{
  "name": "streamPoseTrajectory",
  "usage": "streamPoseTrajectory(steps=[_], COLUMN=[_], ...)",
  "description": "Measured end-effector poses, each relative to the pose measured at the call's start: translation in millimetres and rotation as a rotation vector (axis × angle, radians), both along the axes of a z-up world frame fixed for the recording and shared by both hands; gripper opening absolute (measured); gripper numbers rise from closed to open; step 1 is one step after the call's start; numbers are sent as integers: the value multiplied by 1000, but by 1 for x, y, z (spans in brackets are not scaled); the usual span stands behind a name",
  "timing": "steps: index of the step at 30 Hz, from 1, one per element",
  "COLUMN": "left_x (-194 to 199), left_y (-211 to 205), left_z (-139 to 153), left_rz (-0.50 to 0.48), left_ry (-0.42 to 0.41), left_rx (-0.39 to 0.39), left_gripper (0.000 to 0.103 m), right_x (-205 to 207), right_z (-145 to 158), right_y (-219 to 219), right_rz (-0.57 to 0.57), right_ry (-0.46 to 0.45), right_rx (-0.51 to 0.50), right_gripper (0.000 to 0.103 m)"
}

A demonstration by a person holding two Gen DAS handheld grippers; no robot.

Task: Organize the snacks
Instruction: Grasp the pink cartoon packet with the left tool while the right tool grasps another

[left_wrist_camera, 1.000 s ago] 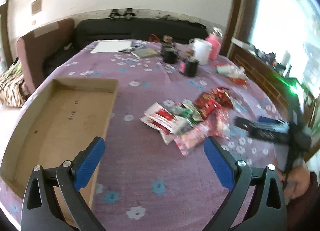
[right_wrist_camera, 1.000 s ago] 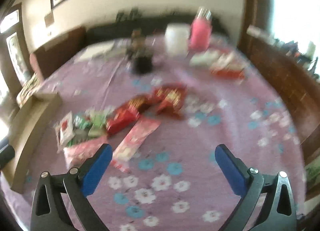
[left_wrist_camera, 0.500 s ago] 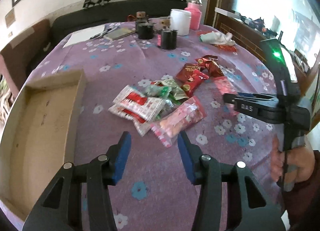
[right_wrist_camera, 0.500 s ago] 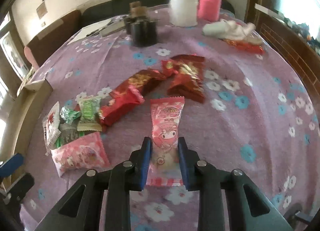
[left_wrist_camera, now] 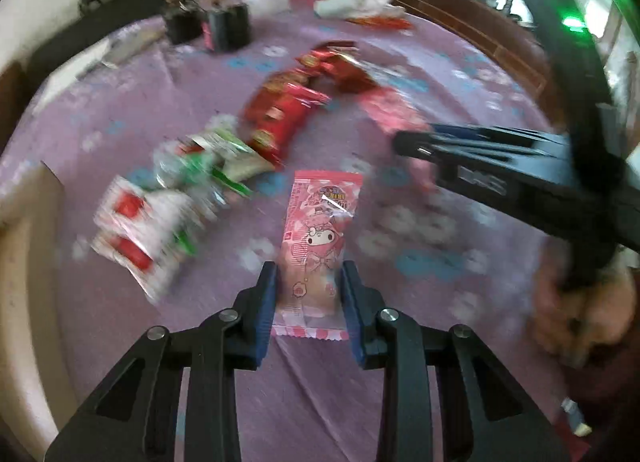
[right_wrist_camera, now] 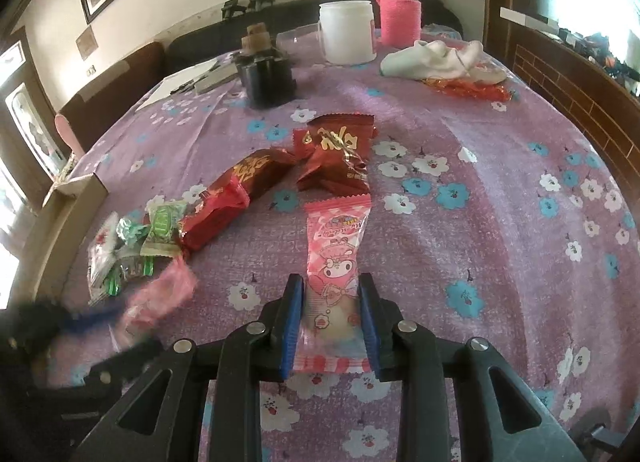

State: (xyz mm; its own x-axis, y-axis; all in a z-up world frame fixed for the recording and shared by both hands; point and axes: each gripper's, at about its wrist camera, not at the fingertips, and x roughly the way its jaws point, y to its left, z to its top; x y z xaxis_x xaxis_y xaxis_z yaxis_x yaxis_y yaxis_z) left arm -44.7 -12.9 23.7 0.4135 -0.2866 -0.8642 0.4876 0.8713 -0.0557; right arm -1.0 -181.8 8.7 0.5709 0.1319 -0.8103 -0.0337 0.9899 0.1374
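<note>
Having just been closing: left gripper and right gripper each clamping a pink snack packet; soft, light, crinkly; gripping lower end.

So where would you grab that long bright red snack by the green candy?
Probably across its middle, coming straight down. The bright red snack lies flat and slanted, so turn the tool to span its narrow width. Its ends are crowded: the green candy at one, a dark red packet at the other.
</note>
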Motion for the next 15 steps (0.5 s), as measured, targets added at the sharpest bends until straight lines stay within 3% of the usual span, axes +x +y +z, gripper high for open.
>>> streamPoseTrajectory(steps=[5, 9, 11, 13, 14, 15], left_x=[-10, -4, -1, 1, 2, 1], left_y=[-4, -14, -17, -18, -15, -11], left_z=[8, -5, -8, -8, -7, -4], left_rz=[34, 47, 54, 58, 52, 60], left_ry=[-120, -163, -206, -195, -156, -136], left_rx=[55, 130, 151, 150, 114, 94], left_gripper=[29, 40, 40, 35, 24, 24], right_x=[0, 0, -1, -1, -1, -1], right_z=[0, 0, 0, 0, 0, 0], right_y=[-3, -3, -2, -1, 0, 0], right_rz=[-2, -1, -1, 1, 1, 4], right_ry=[6, 2, -2, -6, -8, -9], right_rx=[22, 17, 12, 0, -5, 1], right_gripper=[31, 30, 30, 28, 27, 26])
